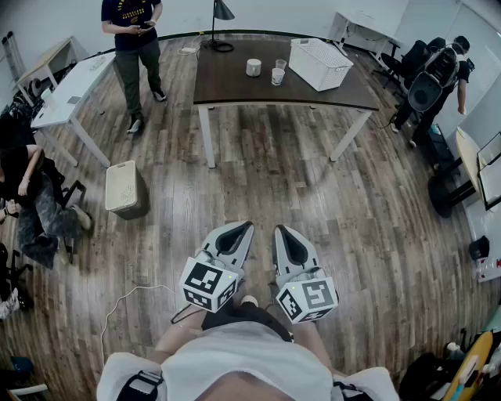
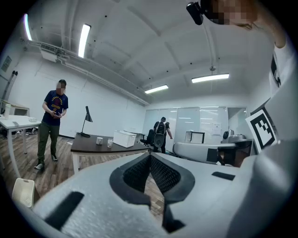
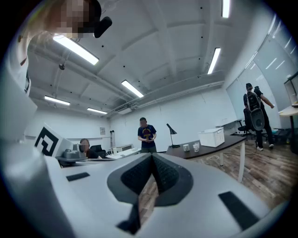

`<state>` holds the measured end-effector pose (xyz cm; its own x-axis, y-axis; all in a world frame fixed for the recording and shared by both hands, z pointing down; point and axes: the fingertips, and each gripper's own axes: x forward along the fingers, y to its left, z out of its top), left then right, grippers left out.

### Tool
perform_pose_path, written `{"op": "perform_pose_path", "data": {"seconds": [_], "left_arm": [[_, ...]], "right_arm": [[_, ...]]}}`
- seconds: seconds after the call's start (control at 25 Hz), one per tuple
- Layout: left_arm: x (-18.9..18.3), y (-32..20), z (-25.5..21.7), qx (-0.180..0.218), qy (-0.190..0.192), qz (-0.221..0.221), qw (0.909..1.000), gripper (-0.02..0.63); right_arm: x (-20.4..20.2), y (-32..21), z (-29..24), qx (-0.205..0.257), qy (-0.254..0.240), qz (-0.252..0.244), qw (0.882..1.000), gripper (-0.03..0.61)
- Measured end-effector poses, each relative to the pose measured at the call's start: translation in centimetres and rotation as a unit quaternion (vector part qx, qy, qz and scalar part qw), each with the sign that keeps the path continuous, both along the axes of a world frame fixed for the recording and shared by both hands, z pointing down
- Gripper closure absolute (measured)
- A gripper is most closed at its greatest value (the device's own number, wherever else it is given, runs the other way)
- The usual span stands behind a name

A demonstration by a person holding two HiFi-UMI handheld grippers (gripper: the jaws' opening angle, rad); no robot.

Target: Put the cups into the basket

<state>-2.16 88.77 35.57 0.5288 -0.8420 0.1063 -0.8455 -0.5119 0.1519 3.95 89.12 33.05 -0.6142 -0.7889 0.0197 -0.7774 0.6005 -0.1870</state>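
Note:
Far across the room, a dark table (image 1: pixel 235 86) carries a white cup (image 1: pixel 253 67), two clear cups (image 1: pixel 279 72) and a white basket (image 1: pixel 319 64). Both grippers hover over the wood floor close to my body, well short of the table. The left gripper (image 1: pixel 247 225) and the right gripper (image 1: pixel 279 230) sit side by side, each shut with nothing between the jaws. The left gripper view shows the cups (image 2: pixel 104 141) and basket (image 2: pixel 124 138) small in the distance. In the right gripper view the cups (image 3: pixel 191 147) stand left of the basket (image 3: pixel 213 137).
A black lamp (image 1: pixel 221 12) stands at the table's far edge. A person (image 1: pixel 133 47) stands left of the table beside a white desk (image 1: pixel 74 86). A beige bin (image 1: pixel 123 186) sits on the floor, and a person with a backpack (image 1: pixel 438 70) is at the right.

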Motion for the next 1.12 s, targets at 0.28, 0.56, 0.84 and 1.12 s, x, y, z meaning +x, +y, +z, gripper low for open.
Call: {"op": "perform_pose_path", "data": {"seconds": [0.28,0.56,0.84,1.12], "left_arm": [[0.5,-0.1,0.1,-0.001,0.002,-0.006,1.0000,0.603],[1.3,0.0,0.2,-0.003,0.005,-0.007,1.0000,0.604],[2.8,-0.8,0.5,0.000,0.009,-0.012,0.9999,0.604],[4.5,-0.7,1.3,-0.002,0.013,-0.020,0.9997,0.604]], "right_arm": [[0.6,-0.2,0.3,-0.009,-0.011,0.001,1.000,0.566],[1.9,-0.2,0.5,-0.006,-0.008,0.010,1.000,0.566],[3.6,-0.9,0.7,-0.003,-0.016,0.013,1.000,0.566],[5.2,-0.7,1.1,0.003,-0.014,0.004,1.000,0.566]]}}
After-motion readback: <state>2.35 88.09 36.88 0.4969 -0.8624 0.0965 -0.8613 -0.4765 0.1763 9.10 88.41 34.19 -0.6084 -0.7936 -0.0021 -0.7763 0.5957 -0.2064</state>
